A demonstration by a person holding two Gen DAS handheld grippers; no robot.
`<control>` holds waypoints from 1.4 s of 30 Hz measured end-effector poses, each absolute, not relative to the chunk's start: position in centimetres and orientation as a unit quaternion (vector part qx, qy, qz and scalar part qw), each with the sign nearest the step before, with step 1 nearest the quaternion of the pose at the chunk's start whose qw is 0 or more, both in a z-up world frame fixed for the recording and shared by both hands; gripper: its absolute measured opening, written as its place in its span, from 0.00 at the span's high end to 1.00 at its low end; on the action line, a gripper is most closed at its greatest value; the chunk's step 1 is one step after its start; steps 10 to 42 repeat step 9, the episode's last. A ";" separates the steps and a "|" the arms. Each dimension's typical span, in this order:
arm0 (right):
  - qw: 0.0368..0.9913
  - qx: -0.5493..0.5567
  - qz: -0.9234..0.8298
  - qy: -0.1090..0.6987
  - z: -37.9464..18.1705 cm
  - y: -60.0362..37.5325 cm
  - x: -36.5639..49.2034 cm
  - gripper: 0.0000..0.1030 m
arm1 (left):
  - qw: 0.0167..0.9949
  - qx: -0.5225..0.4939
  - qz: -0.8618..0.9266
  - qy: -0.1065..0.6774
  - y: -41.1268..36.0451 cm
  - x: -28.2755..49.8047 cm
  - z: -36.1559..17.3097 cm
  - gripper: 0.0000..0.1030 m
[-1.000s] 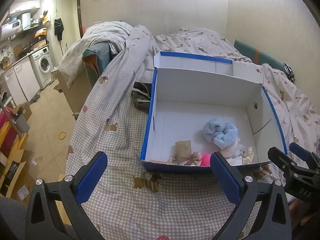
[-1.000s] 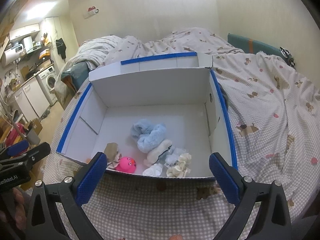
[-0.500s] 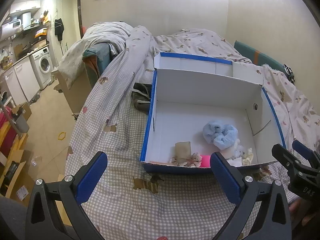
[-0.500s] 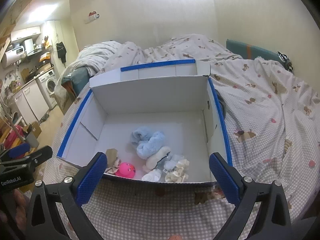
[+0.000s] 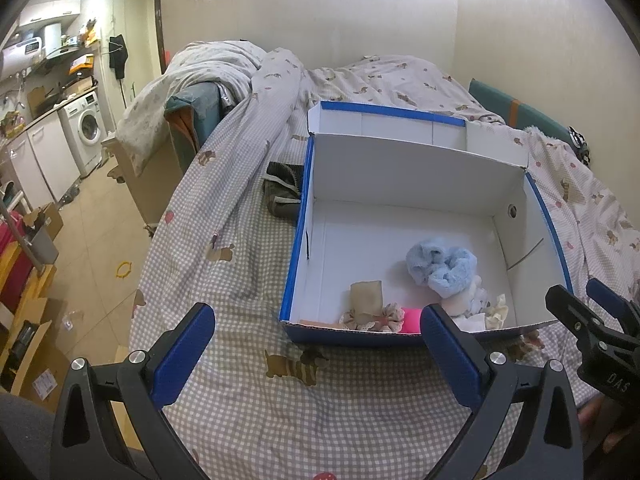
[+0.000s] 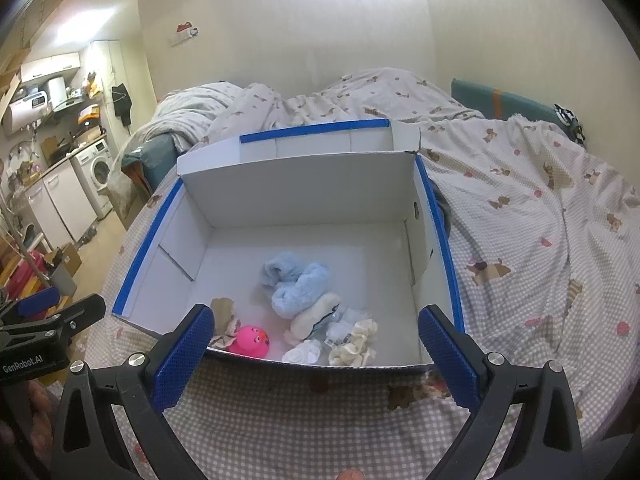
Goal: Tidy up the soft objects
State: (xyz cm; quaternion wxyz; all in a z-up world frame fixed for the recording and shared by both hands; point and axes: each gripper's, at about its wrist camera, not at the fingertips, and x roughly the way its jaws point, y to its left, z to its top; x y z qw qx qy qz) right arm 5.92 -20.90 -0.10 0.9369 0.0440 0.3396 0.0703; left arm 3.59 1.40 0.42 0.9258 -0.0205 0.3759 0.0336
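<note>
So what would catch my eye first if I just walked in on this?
Probably the big blue-edged white box lying open on the checked bedspread. Soft things huddle at its near end: a fluffy pale blue bundle and a bright pink toy. Two black tongs wait wide open and empty in front, left tongs and right tongs.

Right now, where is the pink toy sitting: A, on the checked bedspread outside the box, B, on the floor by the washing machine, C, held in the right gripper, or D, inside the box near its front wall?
D: the pink toy lies inside the white box, close behind its front wall, beside the blue fluffy cloth; both grippers are open and hold nothing.
</note>
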 end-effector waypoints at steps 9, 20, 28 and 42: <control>0.937 0.044 0.070 0.338 0.0 -20.9 5.9 0.00 | 0.924 -0.027 0.030 0.379 1.3 3.6 0.0 0.01; 0.937 0.044 0.070 0.338 0.0 -20.9 5.9 0.00 | 0.924 -0.027 0.030 0.379 1.3 3.6 0.0 0.01; 0.937 0.044 0.070 0.338 0.0 -20.9 5.9 0.00 | 0.924 -0.027 0.030 0.379 1.3 3.6 0.0 0.01; 0.937 0.044 0.070 0.338 0.0 -20.9 5.9 0.00 | 0.924 -0.027 0.030 0.379 1.3 3.6 0.0 0.01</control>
